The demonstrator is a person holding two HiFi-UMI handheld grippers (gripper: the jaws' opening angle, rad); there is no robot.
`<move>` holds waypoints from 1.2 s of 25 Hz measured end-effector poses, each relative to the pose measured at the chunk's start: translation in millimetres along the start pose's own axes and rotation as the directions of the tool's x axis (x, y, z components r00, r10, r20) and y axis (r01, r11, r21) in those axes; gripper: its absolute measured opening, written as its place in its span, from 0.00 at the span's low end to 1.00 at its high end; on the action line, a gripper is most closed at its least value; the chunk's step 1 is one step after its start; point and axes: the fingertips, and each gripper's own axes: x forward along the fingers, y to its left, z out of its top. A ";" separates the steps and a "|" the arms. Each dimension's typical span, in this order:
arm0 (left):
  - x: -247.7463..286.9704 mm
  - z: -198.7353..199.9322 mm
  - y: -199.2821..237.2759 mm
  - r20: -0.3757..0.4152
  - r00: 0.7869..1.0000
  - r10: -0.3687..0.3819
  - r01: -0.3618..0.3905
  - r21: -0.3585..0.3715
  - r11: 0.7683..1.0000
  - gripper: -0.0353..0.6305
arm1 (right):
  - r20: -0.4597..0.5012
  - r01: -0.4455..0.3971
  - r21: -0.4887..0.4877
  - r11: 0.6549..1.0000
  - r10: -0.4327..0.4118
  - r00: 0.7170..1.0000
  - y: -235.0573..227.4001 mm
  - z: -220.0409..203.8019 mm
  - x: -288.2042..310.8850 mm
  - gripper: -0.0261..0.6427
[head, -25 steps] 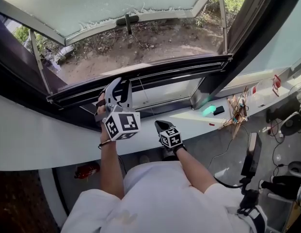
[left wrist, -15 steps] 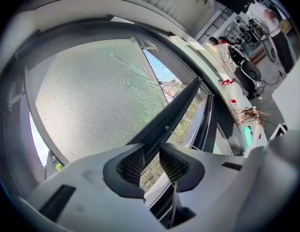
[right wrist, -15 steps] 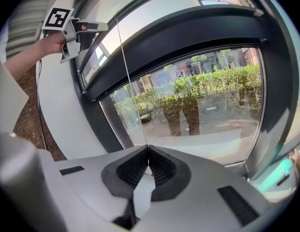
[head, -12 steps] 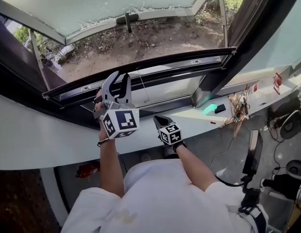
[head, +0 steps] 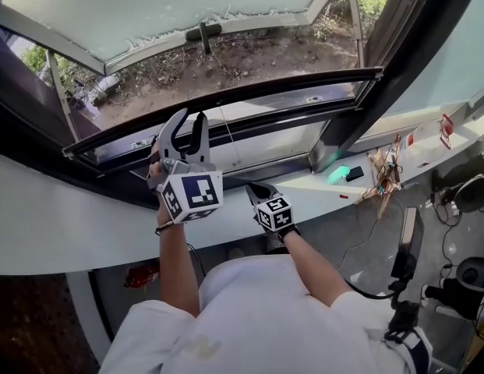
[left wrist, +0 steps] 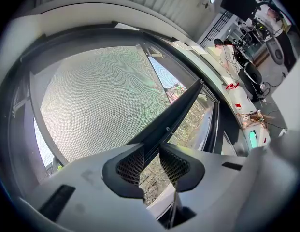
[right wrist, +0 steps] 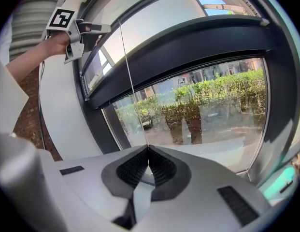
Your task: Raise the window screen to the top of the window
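1. progress, as i judge it: barely begun. the window screen's dark pull bar [head: 288,92] sits low in the window frame [head: 401,61], and most of the opening above it is still uncovered.
2. what is left: the bar has to travel nearly the whole height to the top. only a short stretch of mesh [left wrist: 101,100] is drawn out behind it.
3. left tongs [head: 190,127]: part-way open, clamped across the bar left of its middle, one pad on each face.
4. right tongs [right wrist: 149,153]: closed tight, lower and nearer the person. a thin cord [right wrist: 128,81] runs straight into their tips and looks pinched there.
5. long axis: the bar spans the window's width, roughly level. in the head view it slants from lower left to upper right.
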 end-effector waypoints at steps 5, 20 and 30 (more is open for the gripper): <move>1.2 4.2 3.7 0.003 1.000 0.015 -0.015 0.004 1.000 0.18 | 0.017 0.008 0.018 1.000 -0.008 1.000 -3.3 6.4 -1.4 0.04; -0.5 34.8 29.0 0.061 0.997 0.050 -0.052 0.018 0.999 0.18 | 0.106 -0.015 -0.014 1.000 0.017 0.994 6.8 44.6 -4.3 0.04; -1.5 50.5 41.1 0.090 0.993 0.081 -0.082 0.011 0.997 0.19 | 0.140 -0.011 -0.035 0.999 0.016 0.990 9.1 61.4 -5.5 0.04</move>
